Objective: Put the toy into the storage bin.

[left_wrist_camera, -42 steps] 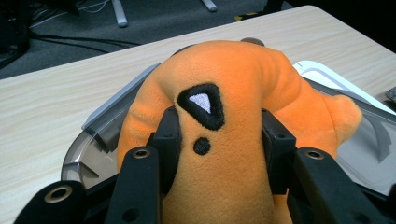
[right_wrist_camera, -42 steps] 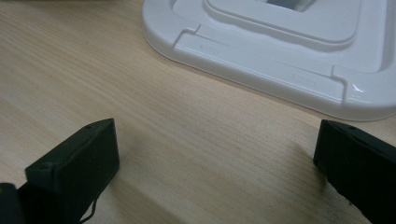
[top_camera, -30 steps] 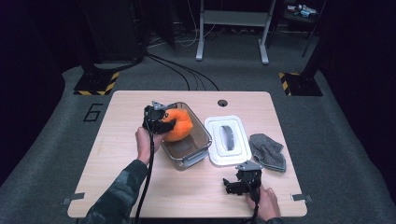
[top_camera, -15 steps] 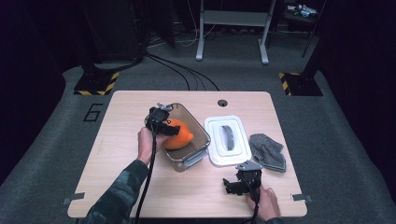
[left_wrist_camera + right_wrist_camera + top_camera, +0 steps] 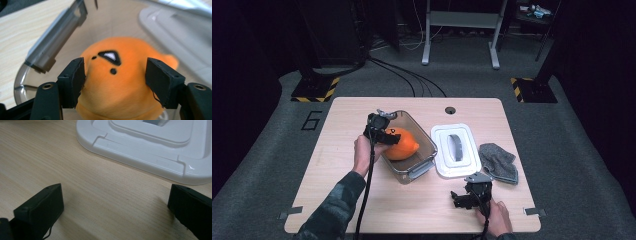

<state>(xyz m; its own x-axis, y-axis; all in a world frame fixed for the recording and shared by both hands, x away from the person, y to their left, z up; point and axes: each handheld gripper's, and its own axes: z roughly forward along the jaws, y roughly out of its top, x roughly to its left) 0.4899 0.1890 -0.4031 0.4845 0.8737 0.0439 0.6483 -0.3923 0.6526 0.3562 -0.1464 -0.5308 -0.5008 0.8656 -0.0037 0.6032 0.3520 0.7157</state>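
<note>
Two grippers are at work around the clear container (image 5: 424, 145), the landmark here. Nearest the person, the right gripper (image 5: 469, 192) rests low on the wooden table (image 5: 337, 200), in front of and to the right of the container; its jaws stand wide apart over bare wood, holding nothing. Just beyond them lies the white lid (image 5: 150, 150), flat on the table beside the container's right wall, and past the lid's right edge a grey cloth (image 5: 499, 161) sits crumpled.

Farther off, the left gripper (image 5: 115, 82) reaches into the container from its left side. Its jaws sit on either side of the orange plush toy (image 5: 120, 95); the left pad touches the fabric, while the right one seems just clear of it, so whether the grasp is firm cannot be told. The toy lies inside the container, its long axis running roughly across the container towards the lid.

The left hand (image 5: 364, 152) is plainly the nearer one to the toy, so any lift or release looks to be its job, while the right gripper sits closest to the lid.
</note>
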